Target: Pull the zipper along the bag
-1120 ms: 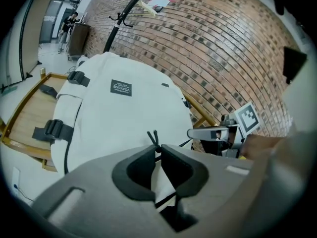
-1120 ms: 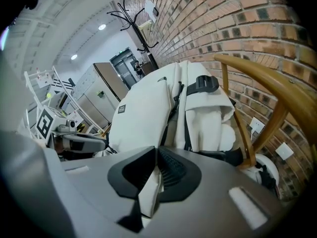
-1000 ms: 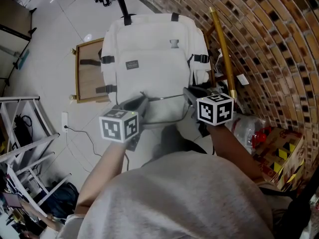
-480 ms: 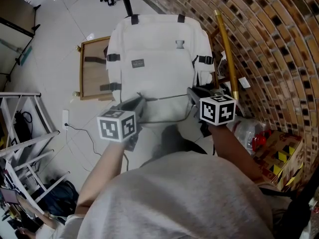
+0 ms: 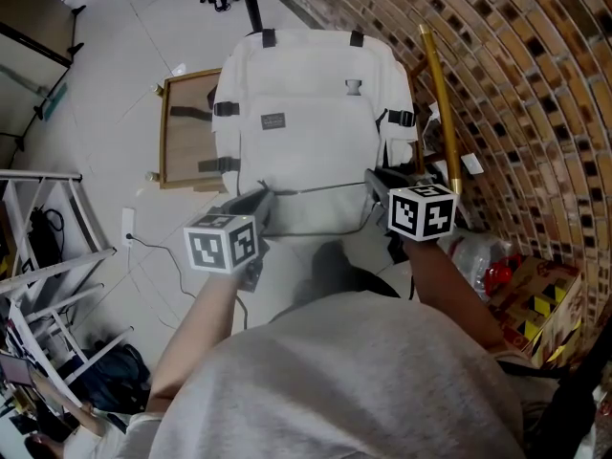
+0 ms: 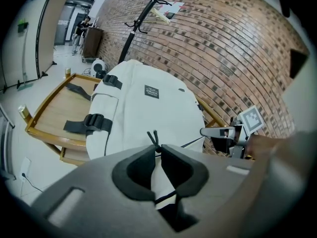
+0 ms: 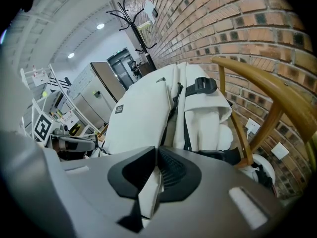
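On my feed a wooden chair [image 5: 180, 127] stands at the far middle on a pale tiled floor [image 5: 105, 75]. A brick wall [image 5: 535, 75] runs down the right side, and a black coat stand [image 6: 140, 15] rises at the far end beside it. At near left I see a white metal rack [image 5: 43, 266], with a power strip [image 5: 126, 228] and its cable on the floor just beside it. Near right, by the wall, a cardboard box [image 5: 535, 290] carries yellow-and-black tape.

Nothing legible anywhere. Small dark label patch [image 6: 152, 91] on the white bag [image 6: 138, 115], straight ahead of the left gripper [image 6: 156, 147] fingertips: pale lettering, too small to read. Cube markers [image 5: 225, 244]: black-and-white squares only, no letters.
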